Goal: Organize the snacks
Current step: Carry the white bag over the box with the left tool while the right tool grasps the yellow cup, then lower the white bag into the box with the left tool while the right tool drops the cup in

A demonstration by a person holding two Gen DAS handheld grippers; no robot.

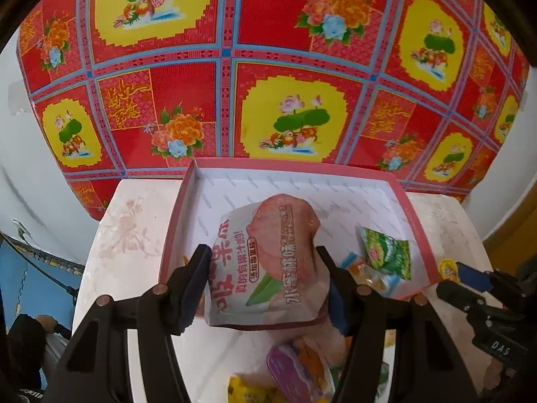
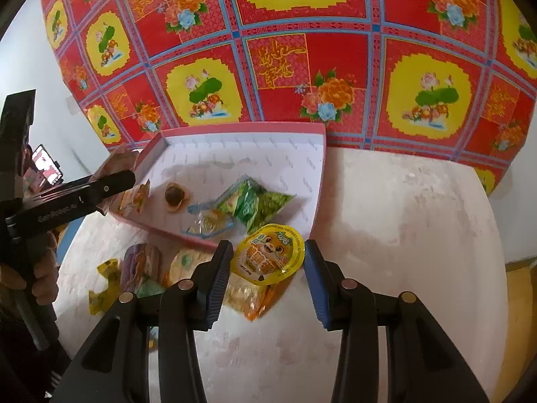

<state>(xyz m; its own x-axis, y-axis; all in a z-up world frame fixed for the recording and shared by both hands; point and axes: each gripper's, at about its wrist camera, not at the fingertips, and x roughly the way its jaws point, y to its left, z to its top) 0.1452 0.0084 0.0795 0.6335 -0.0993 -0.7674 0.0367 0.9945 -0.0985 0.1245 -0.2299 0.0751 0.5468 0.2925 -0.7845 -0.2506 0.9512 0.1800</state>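
Left gripper (image 1: 261, 282): clamped on the big peach pouch (image 1: 268, 262), lower centre of the left wrist view, both pads pressed into its sides, the bag carried over the near edge of the tray (image 1: 416, 221).
Right gripper (image 2: 268, 262): pinching a yellow jelly cup (image 2: 268, 255) by its foil rim, centre of the right wrist view, just at the tray's near corner.
Tray contents: green packets (image 2: 255, 201), a clear-wrapped sweet (image 2: 208, 221) and a brown round one (image 2: 174, 194) already lying inside.
Loose snacks: a purple packet (image 2: 137, 262), a yellow wrapper (image 2: 104, 282) and an orange packet (image 2: 255, 299) on the white table (image 2: 402, 218), lower left of the right wrist view.
Risk, pouch: it's puffy and slick; I'd say it could squirt out of the pads or land on the small sweets.
Risk, cup: a thin rim hold, so it may tip or slide out on a jolt.
Risk, crowding: both tools converge on the same tray corner; a knock could shove the light tray.
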